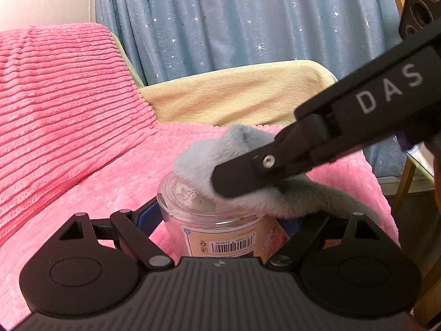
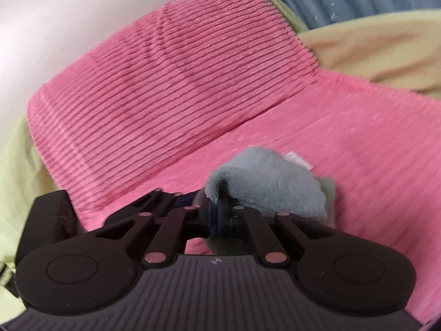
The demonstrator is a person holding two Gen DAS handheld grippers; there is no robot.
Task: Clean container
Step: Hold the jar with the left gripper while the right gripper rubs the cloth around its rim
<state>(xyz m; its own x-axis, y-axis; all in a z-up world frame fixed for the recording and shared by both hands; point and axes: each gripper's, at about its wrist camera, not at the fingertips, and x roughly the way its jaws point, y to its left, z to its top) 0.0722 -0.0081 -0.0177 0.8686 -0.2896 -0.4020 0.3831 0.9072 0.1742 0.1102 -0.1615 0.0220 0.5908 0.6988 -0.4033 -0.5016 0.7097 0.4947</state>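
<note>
Grey cloth (image 1: 198, 162) over the jar (image 1: 220, 220) mouth, jar seemingly unseen from right wrist.

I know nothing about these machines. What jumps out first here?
The fluffy grey cloth, pinched in the right gripper, is pressed onto the mouth of a clear labelled jar clamped by the left gripper. Behind them lies a bright pink ribbed blanket.

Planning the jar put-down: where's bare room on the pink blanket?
Free: pink blanket left of the jar, up to the ribbed pink cushion. Crowded: jar's right, where the right hand-held gripper presses the grey cloth on it.
</note>
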